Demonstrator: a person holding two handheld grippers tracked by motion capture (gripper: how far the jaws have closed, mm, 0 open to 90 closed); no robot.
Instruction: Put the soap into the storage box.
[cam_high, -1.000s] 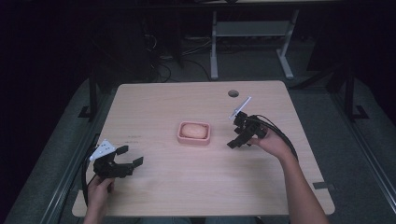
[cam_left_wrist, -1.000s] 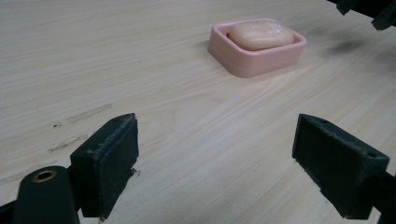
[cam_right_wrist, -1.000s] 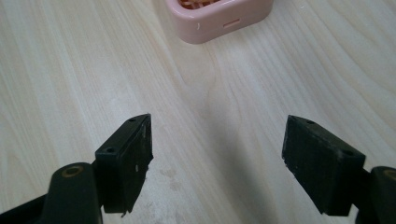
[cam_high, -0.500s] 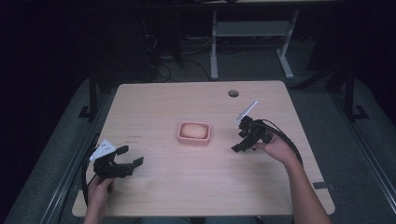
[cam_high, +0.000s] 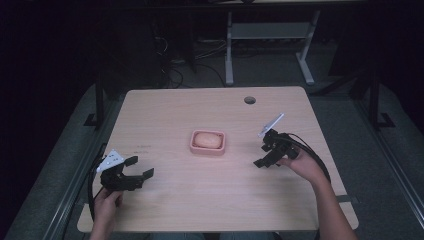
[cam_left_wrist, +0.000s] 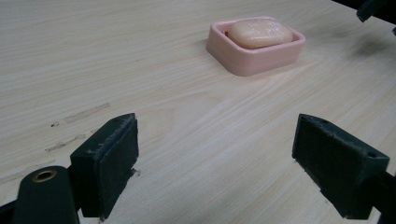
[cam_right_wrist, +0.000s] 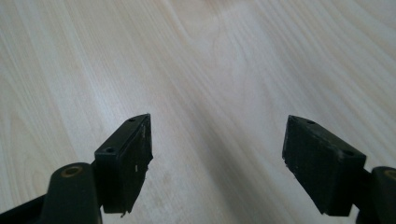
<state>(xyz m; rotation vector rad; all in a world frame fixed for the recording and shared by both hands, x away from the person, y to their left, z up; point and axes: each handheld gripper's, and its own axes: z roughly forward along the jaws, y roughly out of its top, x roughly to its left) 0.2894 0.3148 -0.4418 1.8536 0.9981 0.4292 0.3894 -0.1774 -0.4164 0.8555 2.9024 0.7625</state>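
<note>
A pink soap dish (cam_high: 208, 148) sits at the middle of the wooden table (cam_high: 210, 200), with a pale peach bar of soap (cam_high: 208, 139) lying in it. In the left gripper view the dish (cam_left_wrist: 243, 60) and the soap (cam_left_wrist: 259, 32) lie ahead and to the right. My left gripper (cam_high: 139, 168) rests low at the table's front left, open and holding nothing (cam_left_wrist: 215, 158). My right gripper (cam_high: 263, 156) hovers to the right of the dish, open and tilted down at bare wood (cam_right_wrist: 217, 158). Both are apart from the dish.
A round cable hole (cam_high: 249, 100) lies near the table's far edge. Beyond the table a metal frame (cam_high: 270, 35) and cables (cam_high: 175, 70) stand on the dark floor. Faint scuff marks (cam_left_wrist: 79, 114) streak the wood by my left gripper.
My right gripper has drawn back from beside the dish, moving right and toward the front of the table. The left gripper has stayed put.
</note>
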